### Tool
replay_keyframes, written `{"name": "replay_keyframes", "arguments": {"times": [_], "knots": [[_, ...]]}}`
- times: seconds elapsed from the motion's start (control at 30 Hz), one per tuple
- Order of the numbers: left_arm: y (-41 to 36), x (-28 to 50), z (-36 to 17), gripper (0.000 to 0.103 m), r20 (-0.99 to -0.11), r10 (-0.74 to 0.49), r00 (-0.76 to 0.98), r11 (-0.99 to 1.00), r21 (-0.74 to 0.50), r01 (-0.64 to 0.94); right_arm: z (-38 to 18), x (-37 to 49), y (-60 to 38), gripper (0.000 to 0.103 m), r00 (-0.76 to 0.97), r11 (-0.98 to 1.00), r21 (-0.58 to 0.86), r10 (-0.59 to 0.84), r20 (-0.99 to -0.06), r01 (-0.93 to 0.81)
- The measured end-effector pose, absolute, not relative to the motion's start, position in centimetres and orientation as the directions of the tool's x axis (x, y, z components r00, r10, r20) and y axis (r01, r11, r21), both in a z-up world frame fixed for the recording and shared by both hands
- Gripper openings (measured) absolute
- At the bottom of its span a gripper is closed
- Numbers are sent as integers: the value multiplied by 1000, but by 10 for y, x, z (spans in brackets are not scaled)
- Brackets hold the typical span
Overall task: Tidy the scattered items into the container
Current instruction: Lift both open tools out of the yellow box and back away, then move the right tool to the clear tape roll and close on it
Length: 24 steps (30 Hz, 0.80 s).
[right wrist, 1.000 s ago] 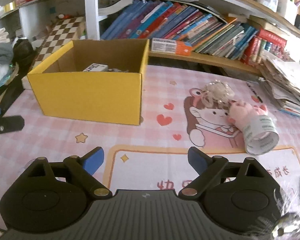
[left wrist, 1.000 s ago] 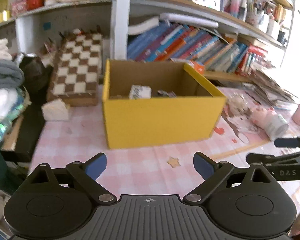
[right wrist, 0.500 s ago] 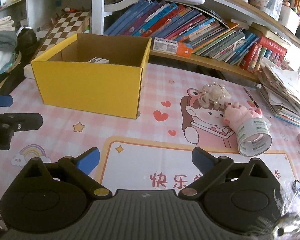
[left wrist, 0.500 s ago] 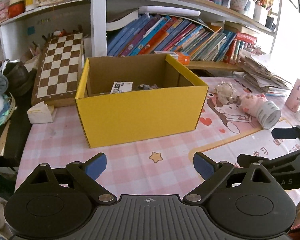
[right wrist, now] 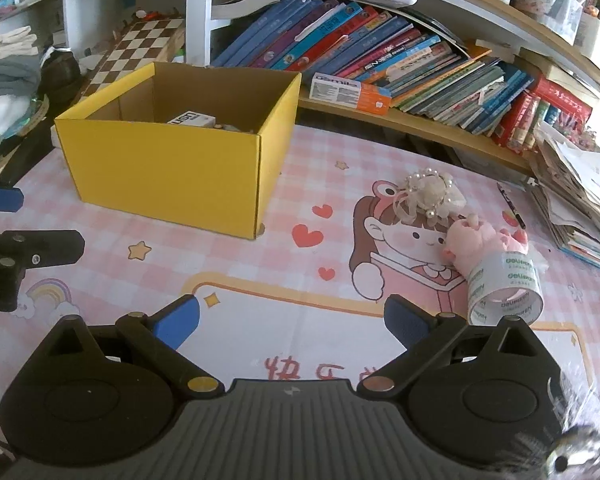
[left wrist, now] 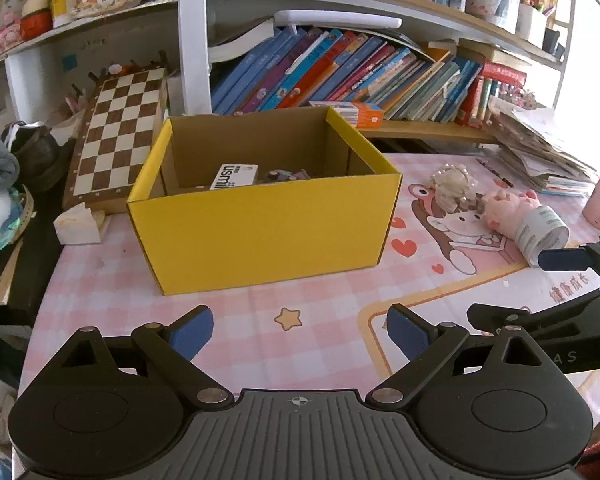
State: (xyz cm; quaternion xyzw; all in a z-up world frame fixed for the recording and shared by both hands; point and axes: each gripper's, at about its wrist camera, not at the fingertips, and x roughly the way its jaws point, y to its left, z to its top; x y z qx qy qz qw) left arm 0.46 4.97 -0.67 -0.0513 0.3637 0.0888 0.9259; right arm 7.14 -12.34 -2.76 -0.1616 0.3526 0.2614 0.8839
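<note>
A yellow cardboard box (left wrist: 268,232) (right wrist: 168,172) stands open on the pink mat, with a white carton (left wrist: 234,175) and small bits inside. To its right lie a pearl hair bow (right wrist: 430,194), a pink plush toy (right wrist: 478,246) and a roll of tape (right wrist: 504,292) leaning on the plush. My left gripper (left wrist: 300,332) is open and empty, in front of the box. Nothing sits between the open jaws of my right gripper (right wrist: 292,320), which hovers over the mat left of the tape roll.
A chessboard (left wrist: 120,132) leans behind the box on the left, with a tissue pack (left wrist: 78,224) beside it. Rows of books (right wrist: 380,68) fill the low shelf behind. Loose papers (right wrist: 580,196) pile at the right. A pen (right wrist: 510,210) lies near them.
Both views have swung right, so the box sits further left and the toys come into the left view. The right gripper's jaws stand a little wider than a second ago.
</note>
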Motion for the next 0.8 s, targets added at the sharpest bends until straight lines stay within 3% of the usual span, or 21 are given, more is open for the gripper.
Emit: {"name": "replay_keyframes", "arguments": {"times": [0.8], "knots": [[-19,47,-15,96,-714,167,680,958,-46,-284,-32,137,-203,100,621,827,-75,355,-699,-557]]}}
